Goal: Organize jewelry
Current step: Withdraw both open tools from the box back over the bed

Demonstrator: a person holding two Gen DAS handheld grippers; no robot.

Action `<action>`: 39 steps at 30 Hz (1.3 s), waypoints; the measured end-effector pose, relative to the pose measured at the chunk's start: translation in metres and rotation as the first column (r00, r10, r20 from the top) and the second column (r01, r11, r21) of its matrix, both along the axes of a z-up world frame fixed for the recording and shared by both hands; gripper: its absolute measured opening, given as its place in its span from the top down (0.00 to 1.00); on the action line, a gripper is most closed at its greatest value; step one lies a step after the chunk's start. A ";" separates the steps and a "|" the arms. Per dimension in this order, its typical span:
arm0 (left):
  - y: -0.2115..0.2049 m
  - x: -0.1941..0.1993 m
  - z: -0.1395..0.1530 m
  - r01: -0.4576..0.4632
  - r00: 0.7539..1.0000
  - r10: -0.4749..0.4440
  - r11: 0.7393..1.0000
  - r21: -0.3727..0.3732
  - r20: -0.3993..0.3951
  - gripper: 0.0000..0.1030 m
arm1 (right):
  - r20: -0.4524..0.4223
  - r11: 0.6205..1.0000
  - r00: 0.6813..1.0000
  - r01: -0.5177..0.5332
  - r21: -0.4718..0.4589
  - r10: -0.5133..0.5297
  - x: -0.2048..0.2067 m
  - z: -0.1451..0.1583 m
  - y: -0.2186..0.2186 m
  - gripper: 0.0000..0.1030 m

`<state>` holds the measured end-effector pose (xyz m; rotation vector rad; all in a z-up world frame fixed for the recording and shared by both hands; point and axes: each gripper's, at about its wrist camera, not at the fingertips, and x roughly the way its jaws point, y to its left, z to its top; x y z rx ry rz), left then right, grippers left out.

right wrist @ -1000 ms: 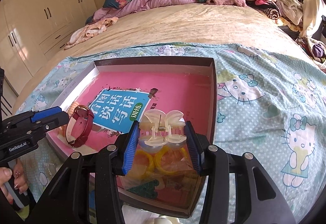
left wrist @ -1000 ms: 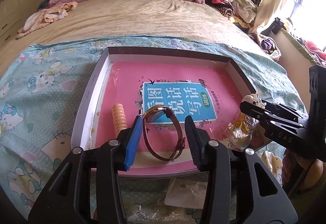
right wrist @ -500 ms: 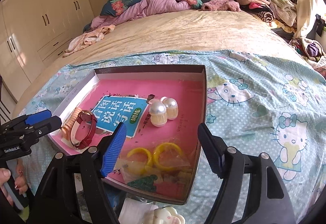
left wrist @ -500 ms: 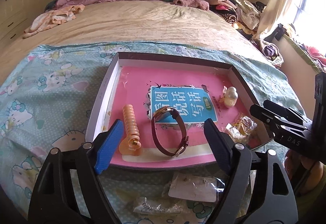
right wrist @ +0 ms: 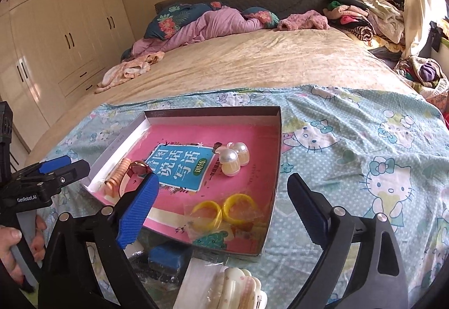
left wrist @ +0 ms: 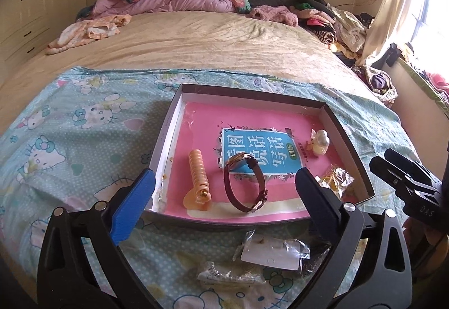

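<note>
My left gripper [left wrist: 224,194] jaws opening wide, nothing held, brown-strap watch [left wrist: 244,182] lying between the pads untouched in the tray [left wrist: 165,135], my right gripper [right wrist: 221,202] opening too, empty, pearl hair clip [right wrist: 233,158] resting just beyond it on the pink liner

Kitten-print sheet [right wrist: 350,146] under and ahead of the tool, beige bedspread [left wrist: 196,42] beyond it, lilac quilt [left wrist: 174,0] and floral pillows [right wrist: 174,20] at the far end, clothes heap [right wrist: 362,17] far right, wardrobe [right wrist: 56,36] far left, curtain [left wrist: 390,0] at right
</note>
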<state>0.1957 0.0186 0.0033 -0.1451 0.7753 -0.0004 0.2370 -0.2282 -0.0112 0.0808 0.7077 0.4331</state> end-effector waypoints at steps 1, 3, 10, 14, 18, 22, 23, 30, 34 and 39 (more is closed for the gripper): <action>0.000 -0.001 0.001 -0.002 1.000 0.002 1.000 -0.002 0.002 0.09 | 0.004 1.000 1.000 -0.001 0.001 0.001 -0.002 0.002 0.000 0.11; 0.001 -0.005 0.003 -0.003 1.000 0.003 1.000 -0.003 0.007 0.09 | 0.012 1.000 1.000 -0.004 0.005 0.004 -0.007 0.005 -0.001 0.11; 0.003 -0.016 0.010 -0.011 1.000 0.012 1.000 -0.008 0.022 0.09 | 0.031 1.000 0.999 -0.015 0.011 0.015 -0.021 0.016 -0.001 0.10; 0.005 -0.024 0.014 -0.017 0.999 0.017 1.000 -0.013 0.035 0.09 | 0.044 1.000 0.999 -0.021 0.014 0.021 -0.030 0.023 -0.002 0.10; 0.008 -0.033 0.019 -0.018 0.999 0.019 1.000 -0.024 0.045 0.09 | 0.057 1.000 0.998 -0.028 0.013 0.027 -0.039 0.029 -0.002 0.07; 0.012 -0.042 0.024 -0.018 0.998 0.020 0.999 -0.037 0.055 0.09 | 0.074 1.000 0.997 -0.028 0.014 0.027 -0.049 0.036 -0.005 0.06; 0.012 -0.044 0.024 -0.019 0.998 0.021 0.999 -0.036 0.056 0.09 | 0.076 0.999 0.997 -0.029 0.014 0.028 -0.051 0.037 -0.005 0.06; 0.012 -0.058 0.027 -0.016 0.998 0.018 0.999 -0.029 0.065 0.09 | 0.097 0.999 0.994 -0.041 0.009 0.040 -0.065 0.046 -0.007 0.06; 0.012 -0.066 0.029 -0.013 0.998 0.015 1.000 -0.027 0.069 0.09 | 0.104 0.999 0.993 -0.050 0.002 0.049 -0.072 0.050 -0.007 0.06; 0.013 -0.073 0.028 -0.016 0.998 0.017 1.000 -0.023 0.066 0.09 | 0.105 0.998 0.993 -0.057 -0.001 0.056 -0.082 0.051 -0.008 0.06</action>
